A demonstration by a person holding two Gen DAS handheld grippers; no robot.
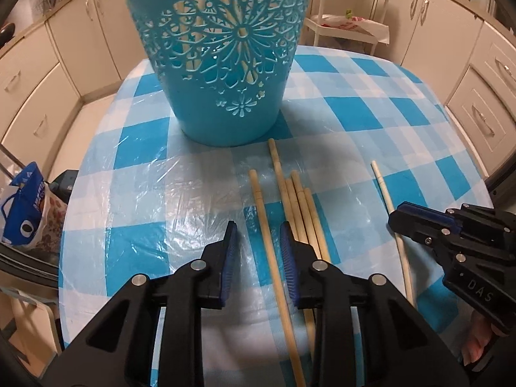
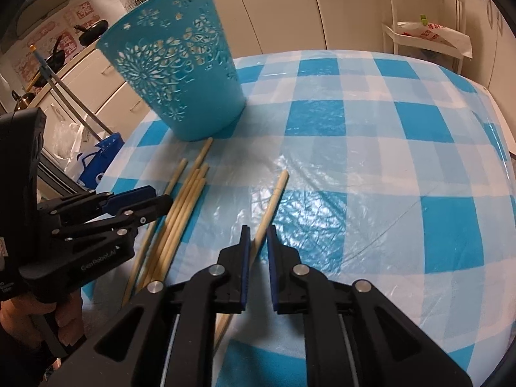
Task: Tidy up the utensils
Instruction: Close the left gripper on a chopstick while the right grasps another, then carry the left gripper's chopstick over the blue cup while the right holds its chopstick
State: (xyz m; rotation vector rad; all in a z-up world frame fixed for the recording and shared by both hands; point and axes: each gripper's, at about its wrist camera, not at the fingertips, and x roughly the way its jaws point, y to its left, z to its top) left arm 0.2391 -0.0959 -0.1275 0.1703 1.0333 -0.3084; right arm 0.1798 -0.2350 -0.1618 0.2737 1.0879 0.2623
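From the left wrist, the left tool [image 1: 258, 242] straddles one stick [image 1: 269, 242] lying on the desk [image 1: 403, 113] before the bucket [image 1: 222, 64]; its pads stand apart, not pressing, and its right finger sits over the bundle [image 1: 306, 209], so closing may drag a second stick along. From the right wrist, the right tool [image 2: 258, 242] looks clamped on a lone stick [image 2: 272, 201], gripped far from its middle; lifted, it may swing or slip.

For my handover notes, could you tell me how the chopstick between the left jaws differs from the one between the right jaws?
The left chopstick lies near the bundle of four; the right chopstick lies apart, alone. The left gripper has visible gaps around its stick; the right gripper sits much closer around its own. Both are pale wood, flat on the table.
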